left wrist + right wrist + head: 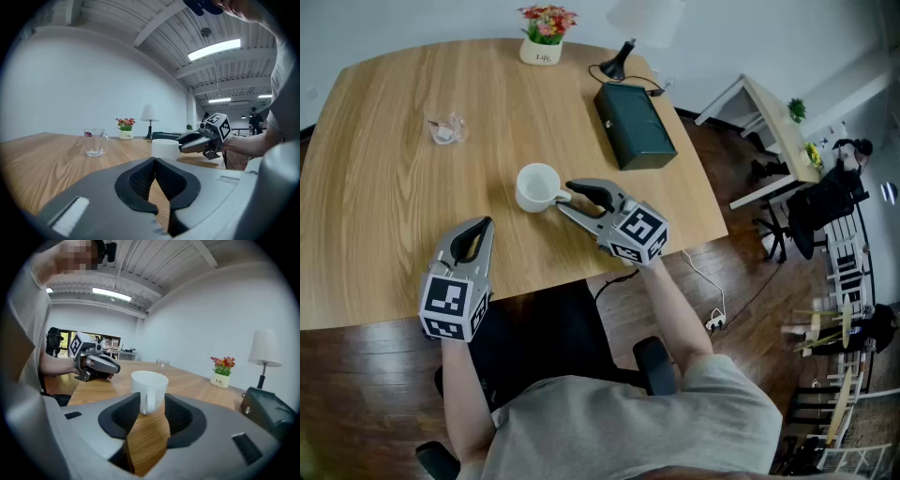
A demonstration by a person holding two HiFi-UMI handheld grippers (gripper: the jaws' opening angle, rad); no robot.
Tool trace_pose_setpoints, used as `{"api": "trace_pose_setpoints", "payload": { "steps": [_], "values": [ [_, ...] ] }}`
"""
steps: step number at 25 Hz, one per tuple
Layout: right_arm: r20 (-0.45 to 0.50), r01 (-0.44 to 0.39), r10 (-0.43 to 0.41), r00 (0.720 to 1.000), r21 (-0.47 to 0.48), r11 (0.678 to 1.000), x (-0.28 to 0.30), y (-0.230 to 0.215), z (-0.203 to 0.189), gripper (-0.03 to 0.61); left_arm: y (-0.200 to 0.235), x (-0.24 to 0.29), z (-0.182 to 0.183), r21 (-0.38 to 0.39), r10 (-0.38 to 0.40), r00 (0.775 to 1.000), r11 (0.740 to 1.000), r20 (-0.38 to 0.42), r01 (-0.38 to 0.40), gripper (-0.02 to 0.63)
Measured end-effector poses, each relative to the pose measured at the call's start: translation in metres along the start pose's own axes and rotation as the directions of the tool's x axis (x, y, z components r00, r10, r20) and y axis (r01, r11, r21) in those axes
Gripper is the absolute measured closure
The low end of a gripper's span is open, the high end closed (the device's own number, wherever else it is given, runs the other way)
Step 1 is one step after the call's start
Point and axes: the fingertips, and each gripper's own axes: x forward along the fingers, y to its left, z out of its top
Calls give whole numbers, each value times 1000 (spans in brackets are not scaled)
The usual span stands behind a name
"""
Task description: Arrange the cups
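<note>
A white mug (pixel 536 186) stands upright on the wooden table (pixel 384 225), a little right of its middle, with its handle turned toward me. My right gripper (pixel 567 197) is open, and the handle sits between its fingertips without being pressed; the right gripper view shows the mug (pixel 149 380) just beyond the jaws. A clear glass cup (pixel 447 128) stands apart at the far left. Near the table's front edge my left gripper (pixel 483 227) is shut and empty, left of the mug and pointing across the table. Both the glass cup (pixel 94 141) and the mug (pixel 165 149) show ahead in the left gripper view.
A dark green box (pixel 635 125) lies at the table's far right, close behind the mug. A small flower pot (pixel 546 37) and a lamp base (pixel 617 64) stand along the far edge. A black chair (pixel 652 361) is below me.
</note>
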Motion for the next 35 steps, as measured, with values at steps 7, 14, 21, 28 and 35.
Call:
{"api": "trace_pose_setpoints", "payload": {
  "steps": [7,14,21,28,35],
  "values": [
    [-46,-123,122,991,-19,992,13,12,2,459,1,-4,0,7,0,1000,1000,-10,0,603],
    [-53,-95,95,994,-1,995,12,12,6,517,1,-4,-2,6,1,1000,1000,-11,-1,603],
    [-9,8,-8,1000,22,1000,-4,-28,23,517,3,-4,-3,5,-1,1000,1000,-11,1,603],
    [-7,359,-363,932,168,918,-84,-217,42,517,0,-2,-4,6,-3,1000,1000,-11,3,603],
    [-256,543,-486,835,250,801,-110,-324,-32,517,-2,-3,-6,6,-8,1000,1000,-15,8,603]
  ]
}}
